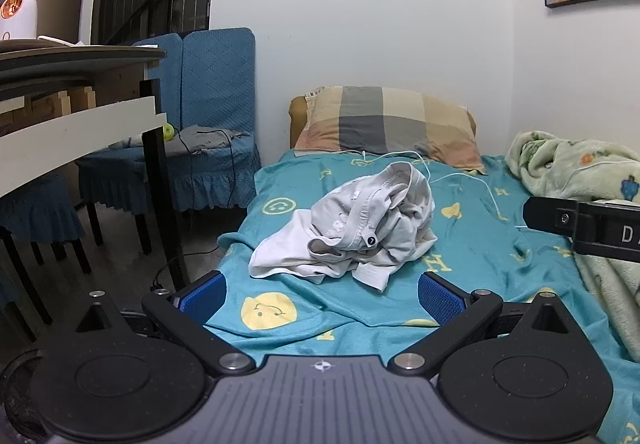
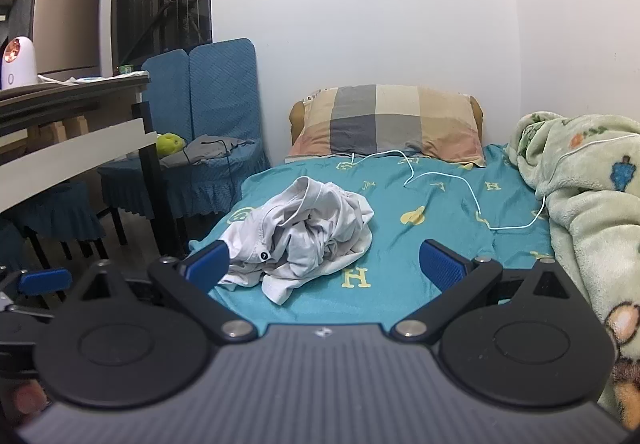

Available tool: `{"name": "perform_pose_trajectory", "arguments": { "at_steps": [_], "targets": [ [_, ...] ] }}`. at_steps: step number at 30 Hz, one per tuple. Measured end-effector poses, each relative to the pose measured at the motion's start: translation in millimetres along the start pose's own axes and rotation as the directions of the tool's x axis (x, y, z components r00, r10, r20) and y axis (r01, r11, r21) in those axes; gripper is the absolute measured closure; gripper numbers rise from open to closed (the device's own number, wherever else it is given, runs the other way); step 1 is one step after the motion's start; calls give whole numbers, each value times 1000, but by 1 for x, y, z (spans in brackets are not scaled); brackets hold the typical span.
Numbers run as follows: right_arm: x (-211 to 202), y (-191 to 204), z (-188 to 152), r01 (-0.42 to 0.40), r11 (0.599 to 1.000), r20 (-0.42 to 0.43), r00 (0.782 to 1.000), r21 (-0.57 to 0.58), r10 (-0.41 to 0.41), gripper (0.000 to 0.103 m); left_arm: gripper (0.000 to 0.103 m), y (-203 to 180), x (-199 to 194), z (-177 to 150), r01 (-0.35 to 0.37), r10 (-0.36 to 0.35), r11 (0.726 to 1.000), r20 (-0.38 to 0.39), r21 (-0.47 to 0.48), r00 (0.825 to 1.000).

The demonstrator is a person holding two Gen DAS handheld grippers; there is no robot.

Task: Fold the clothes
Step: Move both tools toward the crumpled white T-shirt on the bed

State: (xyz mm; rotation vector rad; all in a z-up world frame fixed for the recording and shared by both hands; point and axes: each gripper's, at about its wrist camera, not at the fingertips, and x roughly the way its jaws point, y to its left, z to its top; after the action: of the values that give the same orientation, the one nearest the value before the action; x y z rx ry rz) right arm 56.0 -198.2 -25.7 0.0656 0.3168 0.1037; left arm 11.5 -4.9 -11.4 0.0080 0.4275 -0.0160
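A crumpled light grey garment (image 1: 352, 228) lies in a heap on the teal bed sheet (image 1: 472, 244); it also shows in the right wrist view (image 2: 304, 236). My left gripper (image 1: 320, 296) is open and empty, hovering just short of the heap. My right gripper (image 2: 324, 264) is open and empty, with its left blue pad (image 2: 208, 264) close to the heap's near-left edge. Part of the right gripper's body (image 1: 584, 228) shows at the right of the left wrist view.
A checked pillow (image 1: 384, 124) lies at the bed's head. A white cable (image 2: 460, 184) runs over the sheet. A pale green blanket (image 2: 588, 220) is bunched on the right. A table (image 1: 80, 116) and blue-covered chairs (image 1: 216, 116) stand left of the bed.
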Motion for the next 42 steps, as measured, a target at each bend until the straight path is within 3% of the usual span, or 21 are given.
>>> {"name": "perform_pose_trajectory", "arguments": {
  "at_steps": [23, 33, 37, 42],
  "targets": [
    [2, -1, 4, 6, 1000, -20, 1000, 12, -5, 0, 0, -8, -9, 11, -30, 31, 999, -53, 20, 998],
    [21, -12, 7, 55, 998, -83, 995, 35, -52, 0, 0, -28, -73, 68, -67, 65, 998, -157, -10, 986],
    [41, -14, 14, 62, 998, -92, 994, 21, -60, 0, 0, -46, -111, 100, -19, 21, 1000, -142, 15, 990],
    [64, -27, 21, 75, 995, -100, 993, 67, -68, 0, 0, -72, -141, 130, -20, 25, 999, -130, 42, 991]
  ]
}}
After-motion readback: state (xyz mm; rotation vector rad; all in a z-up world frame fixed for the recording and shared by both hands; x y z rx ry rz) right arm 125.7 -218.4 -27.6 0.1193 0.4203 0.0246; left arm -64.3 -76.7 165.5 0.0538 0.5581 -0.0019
